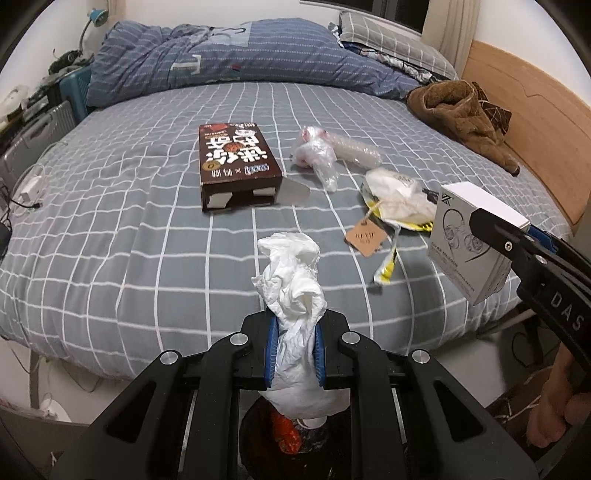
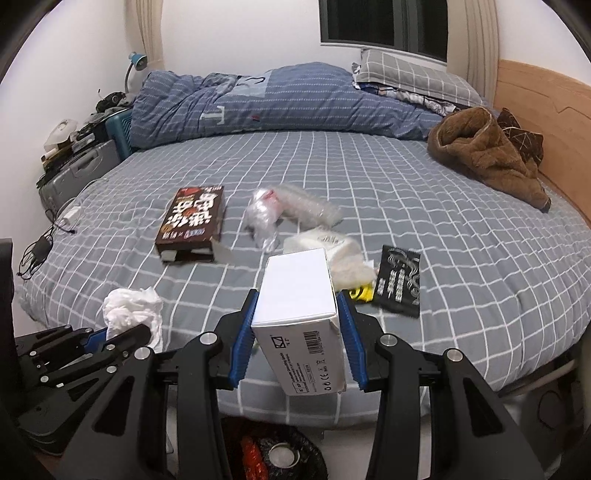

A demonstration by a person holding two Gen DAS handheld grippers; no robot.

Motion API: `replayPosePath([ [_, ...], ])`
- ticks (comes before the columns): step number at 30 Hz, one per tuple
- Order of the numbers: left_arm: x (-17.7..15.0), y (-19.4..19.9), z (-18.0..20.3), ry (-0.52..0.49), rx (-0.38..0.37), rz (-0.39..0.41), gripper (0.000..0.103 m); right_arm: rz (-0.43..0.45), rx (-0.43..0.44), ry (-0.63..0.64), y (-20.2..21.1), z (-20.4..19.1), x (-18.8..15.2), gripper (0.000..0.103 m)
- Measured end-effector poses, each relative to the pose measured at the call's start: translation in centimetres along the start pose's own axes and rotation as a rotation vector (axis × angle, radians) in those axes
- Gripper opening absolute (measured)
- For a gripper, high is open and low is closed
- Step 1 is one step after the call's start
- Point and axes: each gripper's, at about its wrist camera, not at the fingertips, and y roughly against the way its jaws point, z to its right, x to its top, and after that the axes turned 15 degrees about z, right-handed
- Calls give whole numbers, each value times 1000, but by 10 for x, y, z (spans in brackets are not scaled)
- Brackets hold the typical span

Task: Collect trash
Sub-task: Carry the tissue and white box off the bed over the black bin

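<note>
While clamped: tissue (image 1: 291, 295) between hand-held gripper (image 1: 294, 334) pads.

I am looking into a bedroom in someone's home. A bed (image 2: 480, 280) with a grey checked sheet fills most of both views, and a rumpled blue striped duvet (image 2: 258, 107) lies heaped across its far side. A grey checked pillow (image 2: 413, 77) sits at the upper right, against a light wooden headboard (image 2: 546, 122) along the right edge. Above the pillow I see a dark window (image 2: 384, 26) flanked by cream curtains (image 2: 476, 40). At the upper left a small blue desk lamp (image 2: 137, 62) stands over a cluttered corner with a grey suitcase (image 2: 81, 166). A brown fleece garment (image 2: 484, 155) lies crumpled on the sheet near the headboard.
</note>
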Motion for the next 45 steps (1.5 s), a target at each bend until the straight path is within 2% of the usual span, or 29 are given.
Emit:
replayPosePath([
  [14, -39, 37, -2, 16, 7, -33, 15, -56, 22, -1, 38, -15, -37, 41],
  [28, -77, 68, -4, 14, 25, -91, 15, -148, 51, 12, 73, -28, -84, 41],
  [37, -106, 73, -7, 20, 40, -166, 15, -234, 50, -4, 85, -29, -113, 41],
  [45, -127, 55, -15, 16, 38, -227, 15, -339, 49, 13, 66, -34, -145, 41],
])
